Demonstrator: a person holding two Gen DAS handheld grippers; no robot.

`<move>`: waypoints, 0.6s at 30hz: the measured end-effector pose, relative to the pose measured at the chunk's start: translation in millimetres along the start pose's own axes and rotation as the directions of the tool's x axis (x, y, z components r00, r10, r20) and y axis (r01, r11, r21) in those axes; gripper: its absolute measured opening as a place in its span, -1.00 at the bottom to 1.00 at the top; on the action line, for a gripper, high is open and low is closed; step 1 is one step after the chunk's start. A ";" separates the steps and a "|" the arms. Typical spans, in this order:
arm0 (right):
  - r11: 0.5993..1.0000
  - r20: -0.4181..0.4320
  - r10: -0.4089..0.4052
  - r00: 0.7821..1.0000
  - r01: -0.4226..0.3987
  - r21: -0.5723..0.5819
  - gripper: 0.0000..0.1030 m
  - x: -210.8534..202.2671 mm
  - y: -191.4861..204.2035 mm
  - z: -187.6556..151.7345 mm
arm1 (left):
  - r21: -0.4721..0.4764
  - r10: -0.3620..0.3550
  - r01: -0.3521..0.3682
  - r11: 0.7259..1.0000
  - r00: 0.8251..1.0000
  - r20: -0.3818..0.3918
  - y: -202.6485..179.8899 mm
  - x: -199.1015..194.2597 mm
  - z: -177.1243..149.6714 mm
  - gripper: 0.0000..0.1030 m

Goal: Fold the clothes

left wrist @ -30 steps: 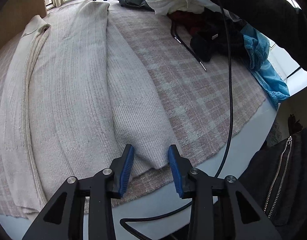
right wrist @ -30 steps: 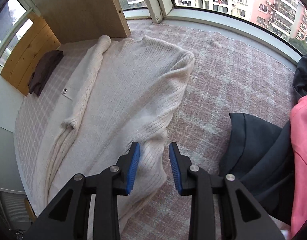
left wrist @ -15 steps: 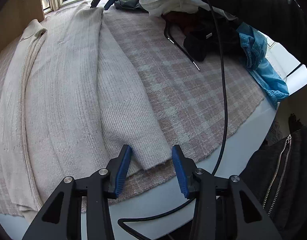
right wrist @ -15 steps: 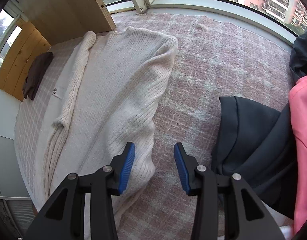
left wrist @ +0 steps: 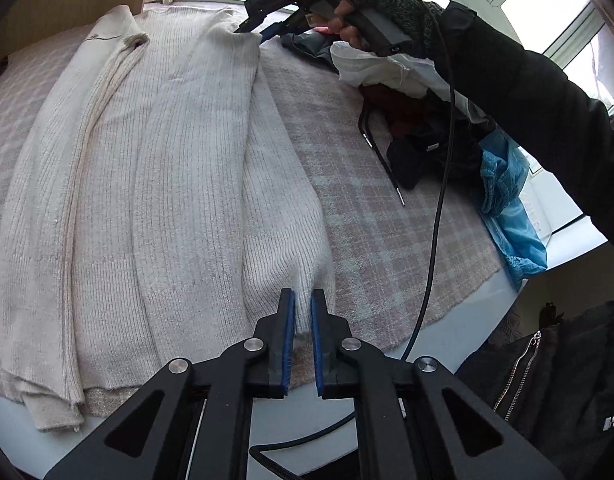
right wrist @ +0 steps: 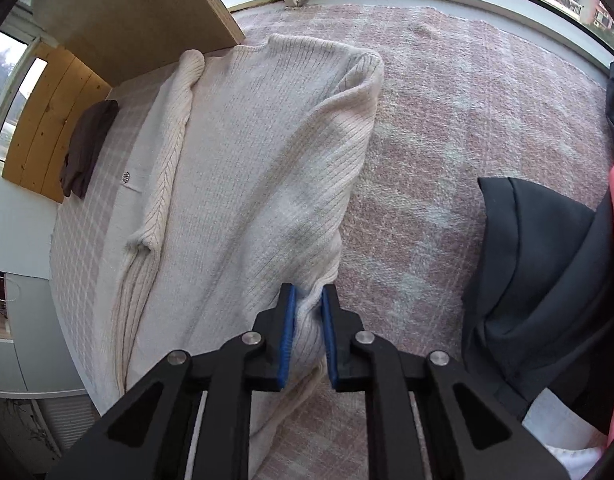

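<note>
Item: cream ribbed sweater (left wrist: 179,184), lying flat lengthwise on a pink-checked blanket (left wrist: 371,216) that covers the table; one sleeve already laid in along the body.

Left gripper (left wrist: 302,308): jaws have just been closing; the blue pads now clamp a pinch of knit at the hem corner on the blanket side, where half a second ago they stood apart over that corner.

Right gripper (right wrist: 308,312): jaws likewise just closed; knit bunches between the pads — the far end of the same long edge, near the shoulder; in the left wrist view the same tool (left wrist: 267,8) shows at the sweater's top, held by a gloved hand (left wrist: 387,16).

Change: both tongs have gone from poised and apart to gripping cloth; the fabric rises in small ridges at each pinch.

Meaning, as a judgement: the grasp for the next lengthwise fold looks complete; the edge can probably be lifted and carried across the body.

Also present: a heap of dark, pink, white and blue clothes (left wrist: 435,128) — well apart from the sweater; a dark folded garment (right wrist: 87,148) on the far side; trailing cable (left wrist: 435,216).
</note>
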State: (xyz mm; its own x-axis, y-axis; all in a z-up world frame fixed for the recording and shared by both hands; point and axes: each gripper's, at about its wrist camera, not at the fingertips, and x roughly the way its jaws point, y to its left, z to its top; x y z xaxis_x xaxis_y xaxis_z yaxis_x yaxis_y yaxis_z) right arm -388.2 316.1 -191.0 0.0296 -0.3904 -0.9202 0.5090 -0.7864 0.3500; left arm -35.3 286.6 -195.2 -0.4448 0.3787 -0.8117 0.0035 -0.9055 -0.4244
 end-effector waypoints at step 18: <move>0.977 0.080 -0.187 0.979 0.194 -0.089 0.06 -33.4 42.3 -0.4 | -0.228 -0.078 0.108 0.968 0.988 0.134 56.4 -29.1 -20.7 -0.94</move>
State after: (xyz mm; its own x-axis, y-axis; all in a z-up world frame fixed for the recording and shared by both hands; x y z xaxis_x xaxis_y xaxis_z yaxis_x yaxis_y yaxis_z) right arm -367.3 296.1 -145.5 -0.1355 -0.2734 -0.9523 0.5794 -0.8016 0.1476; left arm -3.6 228.5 -203.9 -0.5593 0.4194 -0.7150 0.1601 -0.7917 -0.5896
